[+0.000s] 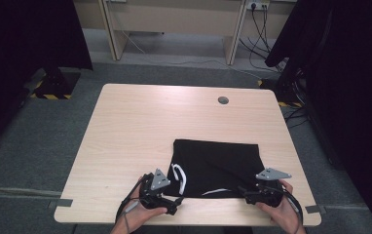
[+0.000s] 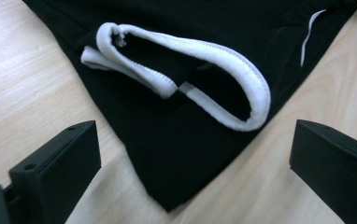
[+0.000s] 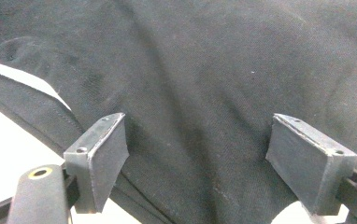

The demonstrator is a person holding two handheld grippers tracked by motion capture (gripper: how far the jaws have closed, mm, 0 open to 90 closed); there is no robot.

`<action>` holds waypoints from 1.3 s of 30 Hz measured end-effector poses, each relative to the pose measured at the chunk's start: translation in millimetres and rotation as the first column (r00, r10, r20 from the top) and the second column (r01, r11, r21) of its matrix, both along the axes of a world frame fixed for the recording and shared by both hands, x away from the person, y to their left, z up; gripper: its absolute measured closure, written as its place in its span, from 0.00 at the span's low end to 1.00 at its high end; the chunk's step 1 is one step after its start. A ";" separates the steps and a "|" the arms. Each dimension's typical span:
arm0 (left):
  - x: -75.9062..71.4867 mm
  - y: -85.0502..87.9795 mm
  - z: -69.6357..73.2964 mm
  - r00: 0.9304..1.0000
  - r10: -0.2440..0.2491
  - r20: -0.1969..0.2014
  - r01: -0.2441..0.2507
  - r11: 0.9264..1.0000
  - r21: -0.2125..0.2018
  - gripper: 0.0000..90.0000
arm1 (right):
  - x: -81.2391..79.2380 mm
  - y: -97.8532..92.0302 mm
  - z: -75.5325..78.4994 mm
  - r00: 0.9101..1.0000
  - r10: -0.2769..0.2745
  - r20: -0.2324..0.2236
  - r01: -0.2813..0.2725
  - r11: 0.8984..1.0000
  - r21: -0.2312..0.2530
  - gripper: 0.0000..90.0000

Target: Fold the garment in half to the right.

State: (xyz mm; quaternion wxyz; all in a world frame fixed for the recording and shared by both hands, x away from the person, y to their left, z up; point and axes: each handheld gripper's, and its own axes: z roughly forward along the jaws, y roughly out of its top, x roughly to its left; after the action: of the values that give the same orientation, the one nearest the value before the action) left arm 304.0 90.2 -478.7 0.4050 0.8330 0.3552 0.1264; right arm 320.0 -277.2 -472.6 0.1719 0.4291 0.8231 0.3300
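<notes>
Garment [image 1: 216, 168] folded (white collar [image 2: 242, 79]), hand-held grippers apart.

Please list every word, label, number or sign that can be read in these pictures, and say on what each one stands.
None: the black garment with its white trim, the table and both grippers bear no readable text.
The yellow-black hazard stripes on the floor stand are a pattern, not words.

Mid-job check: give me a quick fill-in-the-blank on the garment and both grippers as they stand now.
1. The black garment has a ____ collar.
2. The left gripper has its jaws ____.
3. The right gripper hovers over black ____.
4. The table top is light ____.

Missing words: white; open; fabric; wood
</notes>
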 end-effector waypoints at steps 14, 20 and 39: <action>10.1 -14.3 -4.4 1.000 0.015 0.009 -0.016 0.997 0.070 0.14 | 0.3 0.0 0.0 1.000 0.002 0.000 -0.002 1.000 -0.001 0.24; 6.7 -19.9 -2.1 0.999 -0.028 0.035 0.026 0.998 0.057 0.42 | 0.2 0.1 -0.1 1.000 0.001 -0.001 -0.001 1.000 0.000 0.23; 2.7 -23.2 -0.8 0.995 -0.084 0.049 0.081 0.995 0.053 0.86 | -0.7 -3.5 0.4 1.000 0.005 -0.006 -0.005 1.000 -0.003 0.24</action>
State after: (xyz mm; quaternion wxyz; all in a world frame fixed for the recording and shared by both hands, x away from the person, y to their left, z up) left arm 306.8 67.0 -479.5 0.3976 0.8534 0.3067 0.1397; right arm 319.3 -280.6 -472.2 0.1690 0.4277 0.8252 0.3280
